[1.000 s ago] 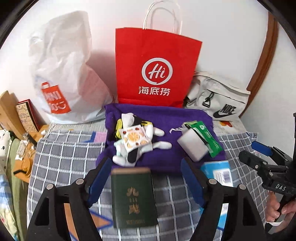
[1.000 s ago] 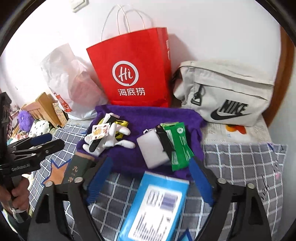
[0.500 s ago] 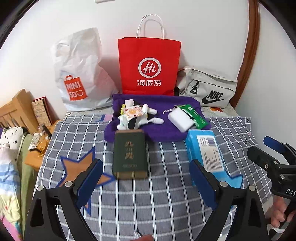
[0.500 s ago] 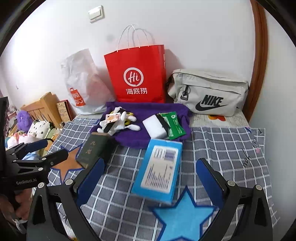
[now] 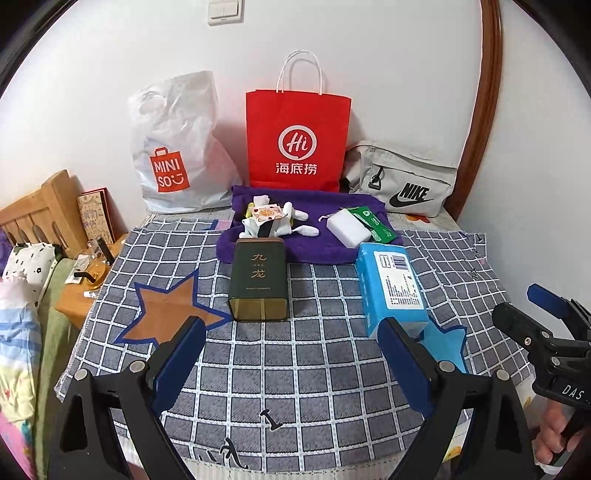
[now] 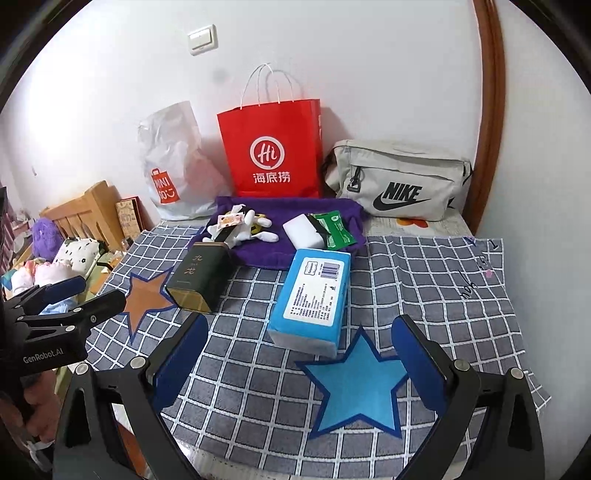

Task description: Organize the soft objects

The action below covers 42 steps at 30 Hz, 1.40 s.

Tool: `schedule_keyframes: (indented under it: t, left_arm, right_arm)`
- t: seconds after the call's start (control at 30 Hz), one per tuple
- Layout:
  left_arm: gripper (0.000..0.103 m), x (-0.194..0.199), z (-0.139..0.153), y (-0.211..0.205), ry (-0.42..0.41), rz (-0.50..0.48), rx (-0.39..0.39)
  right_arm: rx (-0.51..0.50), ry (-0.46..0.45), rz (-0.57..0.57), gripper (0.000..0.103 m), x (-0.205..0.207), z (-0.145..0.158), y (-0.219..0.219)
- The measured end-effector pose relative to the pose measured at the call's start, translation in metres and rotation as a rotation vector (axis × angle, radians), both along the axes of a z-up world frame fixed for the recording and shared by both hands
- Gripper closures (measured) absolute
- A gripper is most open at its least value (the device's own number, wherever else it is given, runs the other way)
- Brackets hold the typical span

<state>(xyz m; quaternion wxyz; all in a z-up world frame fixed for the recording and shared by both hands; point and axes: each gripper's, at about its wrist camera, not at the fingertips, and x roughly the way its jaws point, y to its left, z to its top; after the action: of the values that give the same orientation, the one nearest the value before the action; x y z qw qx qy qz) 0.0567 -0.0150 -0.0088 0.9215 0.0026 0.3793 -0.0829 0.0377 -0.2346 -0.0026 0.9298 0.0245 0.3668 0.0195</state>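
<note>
Both the left gripper (image 5: 291,354) and right gripper (image 6: 299,354) are hanging released and empty. The plush toy (image 5: 275,221) is lying on the far purple towel (image 5: 332,251); reaching over risks toppling the near green tin (image 5: 258,284).

We are in a home bedroom. A wooden headboard (image 5: 35,216) stands left of the checked cloth (image 5: 295,369), with a spotted pillow (image 5: 29,260) just below it. Behind the cloth, shopping bags (image 5: 297,142) and a Nike pouch (image 5: 406,181) lean against a white wall bearing a light switch (image 5: 225,11).
</note>
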Motion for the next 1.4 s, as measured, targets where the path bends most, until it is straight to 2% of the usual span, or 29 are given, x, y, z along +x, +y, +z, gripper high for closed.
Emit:
schedule_keyframes:
  t: [0.53, 1.4]
  left_arm:
    - [0.009, -0.019, 0.006, 0.006, -0.023, 0.015, -0.005]
    - [0.009, -0.023, 0.009, 0.003, -0.023, 0.017, -0.001]
  right_arm:
    - [-0.012, -0.036, 0.007, 0.005, -0.024, 0.01, 0.009]
    - [-0.008, -0.053, 0.012, 0.005, -0.031, 0.014, 0.014]
